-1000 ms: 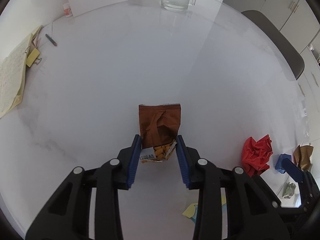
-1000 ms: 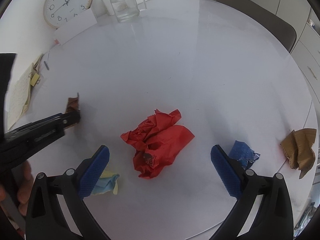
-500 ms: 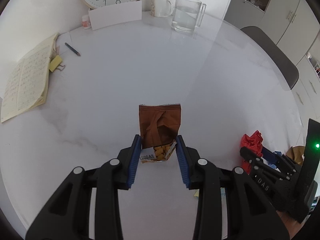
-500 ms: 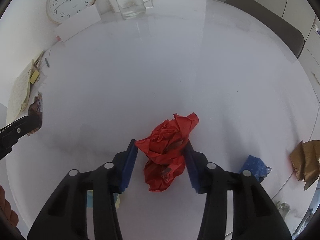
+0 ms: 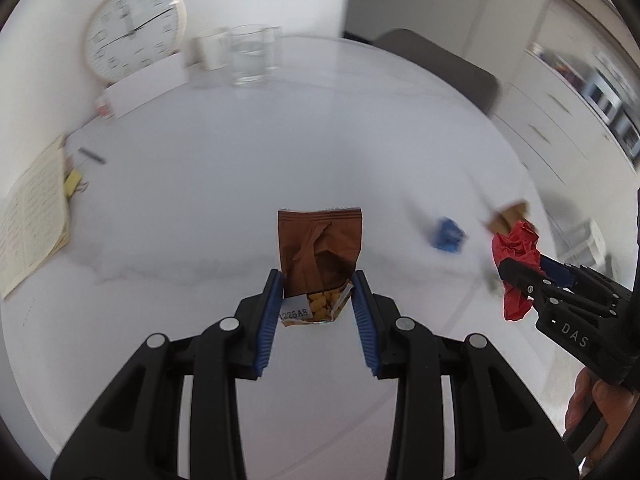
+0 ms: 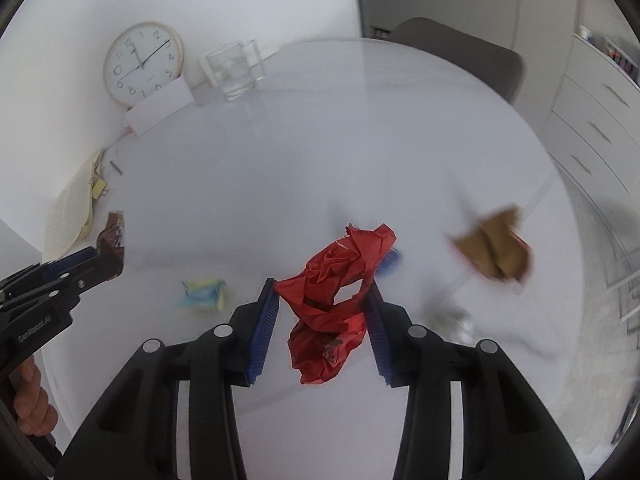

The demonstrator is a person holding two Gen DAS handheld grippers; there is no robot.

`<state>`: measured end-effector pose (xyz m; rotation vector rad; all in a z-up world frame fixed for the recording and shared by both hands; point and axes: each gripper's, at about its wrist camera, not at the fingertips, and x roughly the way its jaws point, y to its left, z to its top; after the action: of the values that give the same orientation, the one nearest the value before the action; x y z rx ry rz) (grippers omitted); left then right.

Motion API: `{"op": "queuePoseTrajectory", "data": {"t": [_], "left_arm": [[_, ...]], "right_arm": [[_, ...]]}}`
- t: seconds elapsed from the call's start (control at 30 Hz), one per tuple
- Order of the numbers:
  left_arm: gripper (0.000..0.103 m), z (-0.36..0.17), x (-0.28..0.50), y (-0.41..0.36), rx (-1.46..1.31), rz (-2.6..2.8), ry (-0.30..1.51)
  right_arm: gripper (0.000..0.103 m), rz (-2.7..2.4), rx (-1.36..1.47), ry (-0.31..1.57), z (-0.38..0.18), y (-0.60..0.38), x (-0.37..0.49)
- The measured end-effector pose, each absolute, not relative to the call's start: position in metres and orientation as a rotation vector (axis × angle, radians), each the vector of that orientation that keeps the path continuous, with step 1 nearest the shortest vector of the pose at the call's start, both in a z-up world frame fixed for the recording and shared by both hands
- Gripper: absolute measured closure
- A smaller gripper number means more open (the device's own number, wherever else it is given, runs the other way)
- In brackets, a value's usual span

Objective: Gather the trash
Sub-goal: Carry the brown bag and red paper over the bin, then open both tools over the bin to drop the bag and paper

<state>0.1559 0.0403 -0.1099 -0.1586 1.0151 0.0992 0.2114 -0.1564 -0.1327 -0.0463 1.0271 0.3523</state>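
Both grippers have been lifted off the counter (image 6: 280, 152) since the earlier frames, each carrying its piece of trash. Left gripper (image 5: 316, 304): fingers clamped on the lower end of a brown snack bag (image 5: 320, 248), torn open at the bottom, yellow snack pieces visible inside; bag held upright between the blue pads, clear of the counter. Right gripper (image 6: 322, 312): jaws closed from wide open onto a crumpled red wrapper (image 6: 336, 276), now pinched between the blue pads, loose end hanging below them. Same wrapper seen at the right edge of the left wrist view, held in the air. Still lying on the white round counter: a blue crumpled scrap (image 5: 447, 234), a brown crumpled paper (image 6: 496, 252) near the counter's right edge, a yellow-and-blue crumpled paper (image 6: 202, 290). At the far side, blurred: wall clock (image 6: 142, 64), glass pitcher of water (image 6: 234, 72), white card (image 6: 160, 108), notebook (image 5: 30, 216), pen (image 5: 92, 156). A person's fingers (image 6: 34, 396) are seen on the left gripper's handle.
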Motion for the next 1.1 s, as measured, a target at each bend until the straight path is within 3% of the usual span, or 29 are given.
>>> {"op": "queuePoseTrajectory", "data": {"t": [0.43, 0.77, 0.83, 0.9, 0.93, 1.1], "left_arm": [[0.068, -0.103, 0.118, -0.164, 0.038, -0.288, 1.047], [0.068, -0.116, 0.098, -0.28, -0.008, -0.292, 1.108], [0.068, -0.12, 0.095, -0.292, -0.018, -0.273, 1.121], [0.068, -0.124, 0.091, -0.301, -0.028, -0.256, 1.136], [0.068, -0.126, 0.09, -0.306, -0.028, -0.251, 1.14], [0.068, -0.133, 0.084, -0.324, 0.01, -0.247, 1.154]], "right_arm": [[0.059, 0.111, 0.073, 1.054, -0.132, -0.341, 0.112], [0.057, 0.189, 0.025, 1.104, -0.167, -0.429, 0.095], [0.048, 0.225, 0.024, 1.116, -0.179, -0.438, 0.096], [0.01, 0.233, 0.008, 1.135, -0.19, -0.444, 0.099], [0.003, 0.209, -0.009, 1.137, -0.194, -0.448, 0.099], [0.002, 0.194, -0.012, 1.16, -0.2, -0.463, 0.1]]}}
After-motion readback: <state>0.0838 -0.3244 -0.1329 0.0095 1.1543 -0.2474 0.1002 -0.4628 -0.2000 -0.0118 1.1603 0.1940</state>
